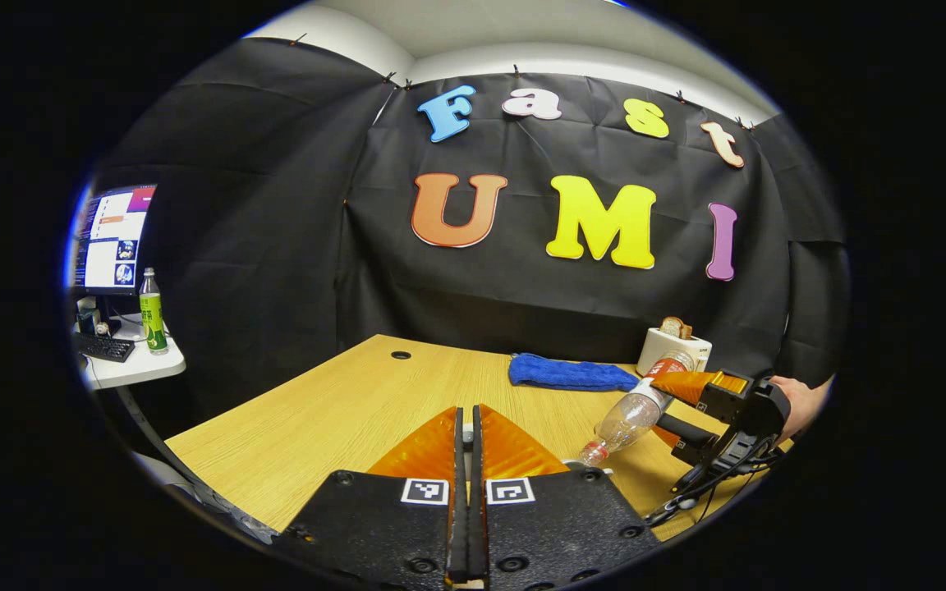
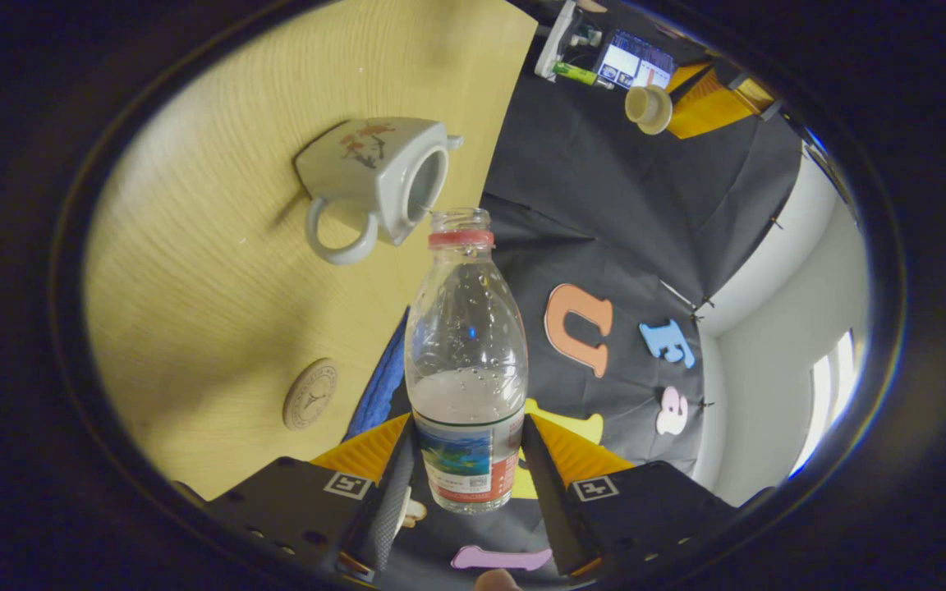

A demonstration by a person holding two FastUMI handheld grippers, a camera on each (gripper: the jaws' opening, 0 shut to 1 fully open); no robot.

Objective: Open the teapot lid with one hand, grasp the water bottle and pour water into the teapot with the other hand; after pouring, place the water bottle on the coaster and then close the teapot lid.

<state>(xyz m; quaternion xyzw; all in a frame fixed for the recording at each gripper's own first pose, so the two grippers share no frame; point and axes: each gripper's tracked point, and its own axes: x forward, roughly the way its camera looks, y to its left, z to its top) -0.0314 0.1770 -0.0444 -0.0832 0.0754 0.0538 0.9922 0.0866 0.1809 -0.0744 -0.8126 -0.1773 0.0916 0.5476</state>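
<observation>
Two grippers: the right gripper [image 2: 465, 484] has its fingers clamped on the labelled lower body of the water bottle [image 2: 465, 361], uncapped, part-full and tipped mouth-first toward the open teapot [image 2: 374, 176] on the wooden table [image 2: 194, 287]; the left gripper [image 1: 465, 443] has its fingers closed together, and holds the small lid [image 2: 648, 108] aloft as seen in the right gripper view. One coaster [image 2: 309, 394] lies flat, bare, apart from the teapot. Bottle judged light, thin-walled, likely to buckle or slip if squeezed hard, best held at the label band; teapot ceramic, chippable.
</observation>
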